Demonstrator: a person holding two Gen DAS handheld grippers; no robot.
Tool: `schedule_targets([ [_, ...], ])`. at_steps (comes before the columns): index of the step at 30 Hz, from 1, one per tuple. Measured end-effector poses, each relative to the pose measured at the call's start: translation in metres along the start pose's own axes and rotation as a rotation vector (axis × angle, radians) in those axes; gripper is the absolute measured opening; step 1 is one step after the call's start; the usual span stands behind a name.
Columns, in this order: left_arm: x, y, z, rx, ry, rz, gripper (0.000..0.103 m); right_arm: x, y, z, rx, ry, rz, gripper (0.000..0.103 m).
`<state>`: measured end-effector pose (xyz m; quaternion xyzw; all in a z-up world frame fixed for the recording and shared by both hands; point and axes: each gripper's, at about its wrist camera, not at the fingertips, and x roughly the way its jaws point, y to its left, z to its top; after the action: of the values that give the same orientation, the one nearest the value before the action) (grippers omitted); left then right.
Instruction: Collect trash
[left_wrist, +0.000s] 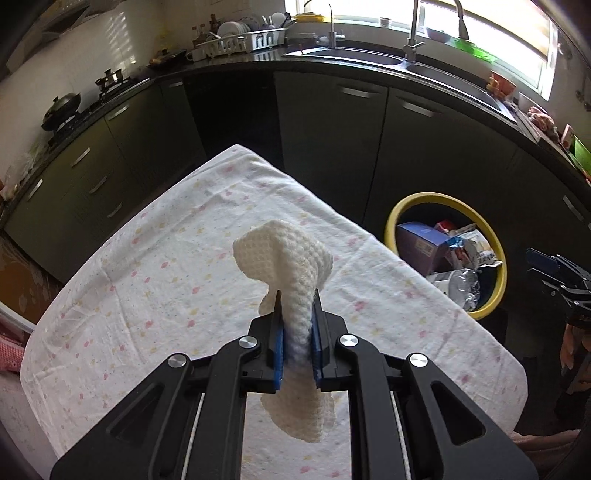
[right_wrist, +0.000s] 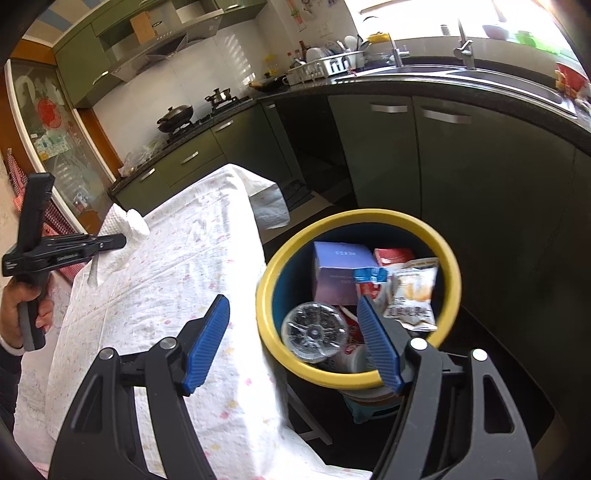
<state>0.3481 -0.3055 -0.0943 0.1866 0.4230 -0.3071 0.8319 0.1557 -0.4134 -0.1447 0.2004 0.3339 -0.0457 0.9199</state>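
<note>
A crumpled white paper towel (left_wrist: 284, 243) hangs above the table, pinched between the blue pads of my left gripper (left_wrist: 297, 295), which is shut on it. From the right wrist view the same towel (right_wrist: 127, 221) sticks out of the left gripper (right_wrist: 123, 240) at the far left, over the table. My right gripper (right_wrist: 291, 301) stands open with nothing between its fingers, over the table's right edge and the trash bin (right_wrist: 369, 214). The yellow-rimmed bin (left_wrist: 395, 214) sits on the floor right of the table. It holds a purple box (right_wrist: 340, 269), a clear bottle (right_wrist: 314, 330) and snack wrappers.
The table wears a white cloth with small pastel flowers (left_wrist: 166, 258). Dark green cabinets (left_wrist: 325, 140) and a black counter with a sink (left_wrist: 369, 59), a dish rack (left_wrist: 243, 38) and a stove with a wok (left_wrist: 61, 107) curve behind. A hand (right_wrist: 22, 306) holds the left gripper's handle.
</note>
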Motion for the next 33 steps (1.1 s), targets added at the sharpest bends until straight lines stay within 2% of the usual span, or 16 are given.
schedule_targets([
  [9, 0.008, -0.106, 0.027, 0.128, 0.002, -0.145, 0.013, -0.029, -0.045, -0.006, 0.079, -0.057, -0.058, 0.069],
  [14, 0.039, -0.168, 0.049, 0.191, 0.029, -0.227, 0.014, -0.043, -0.070, -0.011, 0.120, -0.081, -0.082, 0.069],
  [18, 0.070, -0.199, 0.062, 0.200, 0.068, -0.249, 0.015, -0.048, -0.087, -0.015, 0.147, -0.087, -0.087, 0.069],
  [23, 0.101, -0.220, 0.073, 0.176, 0.097, -0.236, 0.030, -0.047, -0.104, -0.020, 0.174, -0.082, -0.083, 0.070],
  [24, 0.104, -0.223, 0.074, 0.171, 0.104, -0.235, 0.044, -0.047, -0.106, -0.020, 0.180, -0.081, -0.080, 0.070],
  [25, 0.107, -0.224, 0.075, 0.160, 0.111, -0.231, 0.067, -0.047, -0.107, -0.022, 0.182, -0.080, -0.078, 0.070],
  [26, 0.107, -0.224, 0.076, 0.144, 0.105, -0.224, 0.077, -0.047, -0.108, -0.023, 0.184, -0.079, -0.076, 0.070],
  [27, 0.107, -0.225, 0.075, 0.139, 0.095, -0.222, 0.081, -0.047, -0.109, -0.023, 0.185, -0.080, -0.074, 0.070],
  [33, 0.094, -0.221, 0.073, 0.121, 0.073, -0.206, 0.083, -0.046, -0.114, -0.027, 0.197, -0.079, -0.066, 0.070],
])
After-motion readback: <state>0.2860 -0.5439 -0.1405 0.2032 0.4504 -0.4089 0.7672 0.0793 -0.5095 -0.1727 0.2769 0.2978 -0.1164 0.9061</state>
